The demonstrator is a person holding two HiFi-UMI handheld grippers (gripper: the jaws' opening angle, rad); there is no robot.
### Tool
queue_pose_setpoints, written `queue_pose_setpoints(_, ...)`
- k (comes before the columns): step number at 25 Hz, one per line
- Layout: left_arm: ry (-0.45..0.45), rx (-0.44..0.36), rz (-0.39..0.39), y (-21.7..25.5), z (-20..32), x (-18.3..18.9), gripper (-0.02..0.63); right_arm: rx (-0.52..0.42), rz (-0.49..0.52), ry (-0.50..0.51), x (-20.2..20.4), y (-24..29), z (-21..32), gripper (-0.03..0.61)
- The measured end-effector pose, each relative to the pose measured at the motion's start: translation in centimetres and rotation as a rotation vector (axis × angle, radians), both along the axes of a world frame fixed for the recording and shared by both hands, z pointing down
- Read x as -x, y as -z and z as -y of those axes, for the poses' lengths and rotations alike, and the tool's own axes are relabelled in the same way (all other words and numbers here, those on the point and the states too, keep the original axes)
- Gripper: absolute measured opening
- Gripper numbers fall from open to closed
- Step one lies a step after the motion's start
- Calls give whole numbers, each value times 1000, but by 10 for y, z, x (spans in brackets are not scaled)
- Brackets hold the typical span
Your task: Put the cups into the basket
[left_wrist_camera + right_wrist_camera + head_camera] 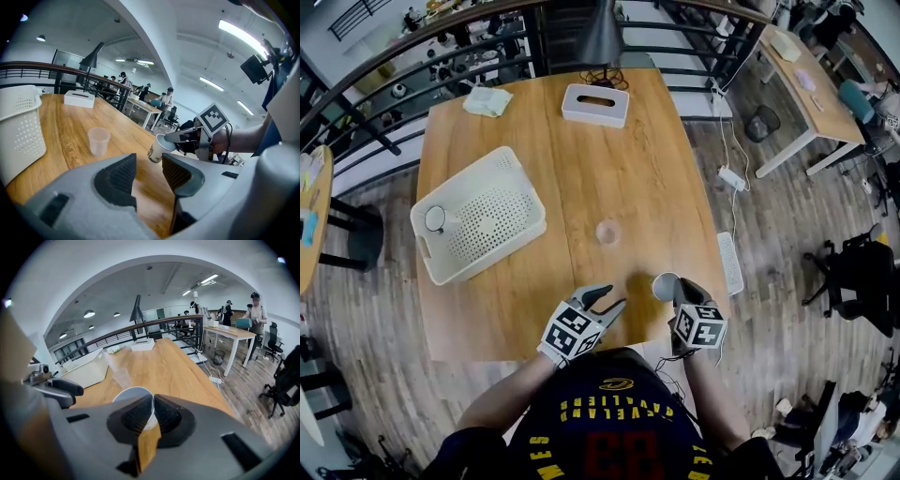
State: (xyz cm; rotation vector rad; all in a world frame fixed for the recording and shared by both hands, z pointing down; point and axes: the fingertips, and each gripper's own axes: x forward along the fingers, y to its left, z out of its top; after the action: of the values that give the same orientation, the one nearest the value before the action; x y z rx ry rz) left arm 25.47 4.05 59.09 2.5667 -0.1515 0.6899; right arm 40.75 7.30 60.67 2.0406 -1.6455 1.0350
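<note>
My right gripper (672, 292) is shut on the rim of a white paper cup (665, 285) with dark print, lifted just above the near table edge; the same paper cup (136, 401) sits pinched between the pads, and the left gripper view shows the paper cup (158, 148) tilted in those jaws. My left gripper (609, 306) hovers open and empty beside it, its fingers (117, 174) apart over bare wood. A clear plastic cup (607, 232) stands upright mid-table. The white perforated basket (517, 231) lies at the left, with one white cup (436, 219) inside its near-left corner.
A white tissue box (594, 104) and a pale cloth (487, 100) lie at the table's far edge. A black railing (412, 89) runs behind. Cables and a power strip (732, 177) lie on the floor to the right.
</note>
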Motion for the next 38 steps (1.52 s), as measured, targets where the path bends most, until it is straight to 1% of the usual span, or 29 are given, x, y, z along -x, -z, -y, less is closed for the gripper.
queue_pose_setpoints(3,40,-1,1,1,13,28,160,-9,1,25,23,5,15,28)
queue_pose_setpoints(7,73,-12,3,2,25,61,160,-26,3,83,54,13,36,28)
queue_pose_setpoints(14,114,0,-5,0,31,114,160,-47,5,137,112,26,53,28)
queue_pose_setpoints(22,149,8,-12,0,41,160,160,-55,0,162,153,34,70,28)
queue_pose_setpoints(27,188,7,-5,0,49,193,160,-71,0,182,177,40,82,28)
queue_pose_setpoints(30,233,2,2,0,55,214,160,-86,-3,202,188,47,92,28)
queue_pose_setpoints(32,278,-1,5,1,61,227,160,-100,-4,231,195,54,103,28)
queue_pose_setpoints(35,359,-8,1,3,70,240,160,-127,-4,297,205,65,120,28)
queue_pose_setpoints(38,435,-14,-10,10,73,243,160,-147,-6,372,214,73,132,28)
